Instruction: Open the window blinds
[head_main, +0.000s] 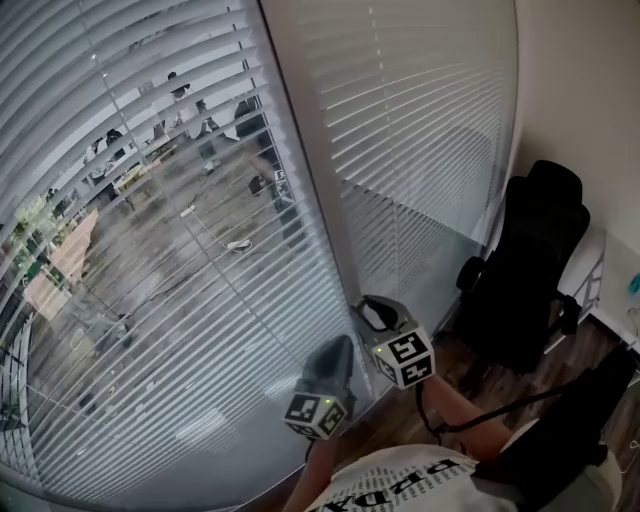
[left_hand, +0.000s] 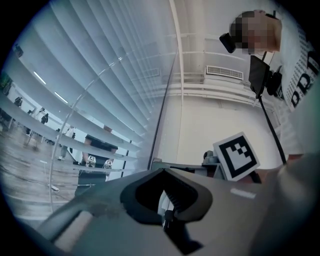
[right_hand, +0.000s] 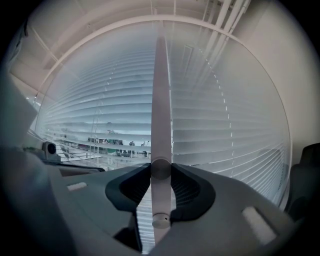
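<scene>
Right gripper (right_hand: 161, 172) jaws tight on wand (right_hand: 161, 100) at edge of blinds (right_hand: 225, 125); left gripper (left_hand: 164, 174) jaws together.

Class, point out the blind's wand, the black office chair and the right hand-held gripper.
wand (right_hand: 161, 100), right gripper view, its shaft above the jaws.
black office chair (head_main: 538, 250), head view, its backrest.
right hand-held gripper (right_hand: 161, 170), right gripper view, between its fingertips.
</scene>
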